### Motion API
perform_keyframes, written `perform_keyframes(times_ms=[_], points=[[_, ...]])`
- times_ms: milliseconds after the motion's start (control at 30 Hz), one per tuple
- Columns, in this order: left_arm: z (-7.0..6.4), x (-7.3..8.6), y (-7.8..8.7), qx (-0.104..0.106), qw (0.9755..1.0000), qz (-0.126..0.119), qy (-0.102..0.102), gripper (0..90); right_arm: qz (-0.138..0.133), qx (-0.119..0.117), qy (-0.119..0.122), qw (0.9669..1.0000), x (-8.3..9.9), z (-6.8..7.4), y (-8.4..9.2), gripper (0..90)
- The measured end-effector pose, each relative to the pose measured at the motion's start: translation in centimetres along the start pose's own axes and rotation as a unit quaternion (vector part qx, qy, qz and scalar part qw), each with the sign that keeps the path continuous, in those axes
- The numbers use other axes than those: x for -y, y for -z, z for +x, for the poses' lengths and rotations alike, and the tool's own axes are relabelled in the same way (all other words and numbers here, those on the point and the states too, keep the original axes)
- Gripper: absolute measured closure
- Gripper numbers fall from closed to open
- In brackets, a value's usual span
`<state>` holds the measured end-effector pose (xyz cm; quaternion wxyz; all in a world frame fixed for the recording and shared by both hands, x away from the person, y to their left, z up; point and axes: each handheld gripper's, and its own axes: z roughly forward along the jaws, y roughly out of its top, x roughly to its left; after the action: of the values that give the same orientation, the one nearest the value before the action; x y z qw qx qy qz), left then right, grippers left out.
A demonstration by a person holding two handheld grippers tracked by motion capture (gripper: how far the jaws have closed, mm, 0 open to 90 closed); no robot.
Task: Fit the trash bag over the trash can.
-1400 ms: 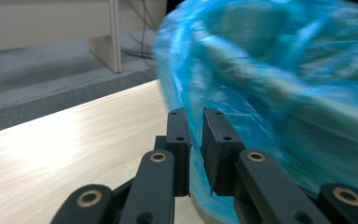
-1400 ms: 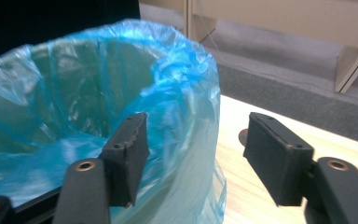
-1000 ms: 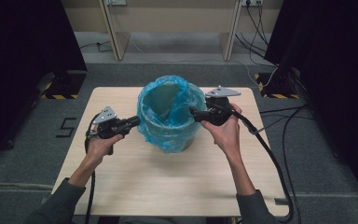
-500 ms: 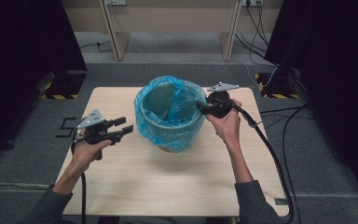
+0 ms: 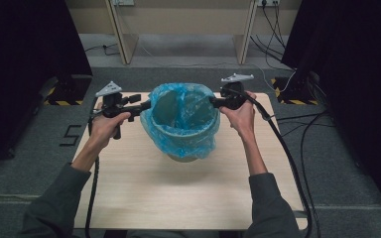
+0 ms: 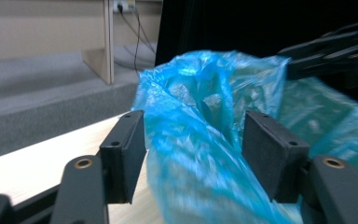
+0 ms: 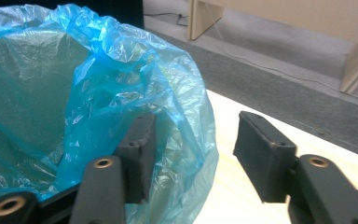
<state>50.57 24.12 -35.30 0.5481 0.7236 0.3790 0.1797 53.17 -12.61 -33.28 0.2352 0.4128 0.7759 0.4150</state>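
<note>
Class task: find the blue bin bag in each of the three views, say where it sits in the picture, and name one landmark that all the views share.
High view: blue bag at centre, lining the bin on the table.
Left gripper view: centre to right, bunched between the jaws.
Right gripper view: left half, draped over the left jaw.
Shared landmark: the light wooden table.
</note>
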Motion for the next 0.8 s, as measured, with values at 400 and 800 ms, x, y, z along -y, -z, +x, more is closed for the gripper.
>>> perform_keyframes(times_ms=[400,800], points=[[2.7,2.2,1.1,0.018,0.9995,-0.018,0.020,86.3,-0.029,-0.025,0.010,0.9992,2.3,2.8,5.2,39.2],[-0.1,9.2,0.8,0.034,0.9994,0.006,-0.005,85.4,-0.019,-0.058,0.023,0.9979,7.8,5.4,7.6,35.4]])
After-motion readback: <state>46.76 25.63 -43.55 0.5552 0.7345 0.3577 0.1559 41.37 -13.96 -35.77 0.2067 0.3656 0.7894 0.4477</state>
